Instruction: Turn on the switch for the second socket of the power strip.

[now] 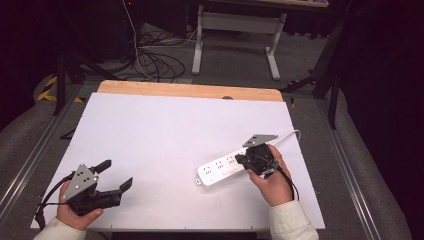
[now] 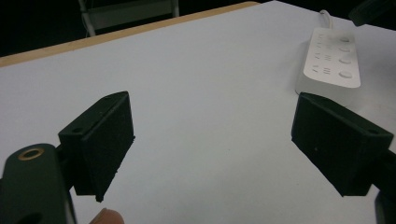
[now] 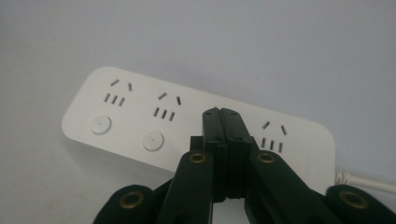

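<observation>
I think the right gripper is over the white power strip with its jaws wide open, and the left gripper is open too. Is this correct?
Not quite. The right gripper is over the power strip, but its jaws are pressed together, as the right gripper view shows. The left gripper is indeed open.

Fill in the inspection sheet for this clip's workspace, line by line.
Surface: white rectangular tabletop with a wooden far edge.
Job's things: white plastic power strip, sockets and round buttons facing up.
Clutter: nothing seen.
Grippers: left gripper open, above bare table; right gripper shut, tips over the strip, contact unclear.
Cables: strip's white cord; black cables on the floor.
Surroundings: white metal table frame, grey floor.
</observation>
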Demonstrator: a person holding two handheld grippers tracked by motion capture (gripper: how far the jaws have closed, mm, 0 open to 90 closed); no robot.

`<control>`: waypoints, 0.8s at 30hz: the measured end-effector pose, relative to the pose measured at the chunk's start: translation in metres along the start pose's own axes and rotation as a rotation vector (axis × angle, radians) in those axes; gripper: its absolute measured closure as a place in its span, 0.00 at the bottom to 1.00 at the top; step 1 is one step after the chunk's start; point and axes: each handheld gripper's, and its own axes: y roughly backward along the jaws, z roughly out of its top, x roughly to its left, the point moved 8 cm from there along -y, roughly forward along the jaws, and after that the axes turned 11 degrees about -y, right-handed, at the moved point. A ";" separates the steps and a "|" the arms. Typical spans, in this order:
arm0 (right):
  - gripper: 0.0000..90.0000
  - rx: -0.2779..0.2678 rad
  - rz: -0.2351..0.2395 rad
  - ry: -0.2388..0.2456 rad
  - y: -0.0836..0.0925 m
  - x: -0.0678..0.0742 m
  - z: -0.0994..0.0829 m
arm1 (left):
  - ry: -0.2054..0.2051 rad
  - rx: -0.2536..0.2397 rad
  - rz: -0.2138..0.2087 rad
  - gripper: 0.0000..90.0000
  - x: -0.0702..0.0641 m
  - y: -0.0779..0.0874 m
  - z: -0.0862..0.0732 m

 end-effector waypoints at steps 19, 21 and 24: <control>1.00 0.109 0.005 -0.005 -0.021 -0.001 -0.010 | 0.000 0.005 -0.008 0.15 -0.001 0.000 -0.001; 1.00 0.113 0.004 -0.007 -0.021 -0.001 -0.010 | -0.005 0.006 -0.005 0.15 0.000 0.000 -0.001; 1.00 0.121 0.007 -0.008 -0.022 -0.001 -0.011 | -0.005 0.007 -0.005 0.15 0.000 0.000 -0.001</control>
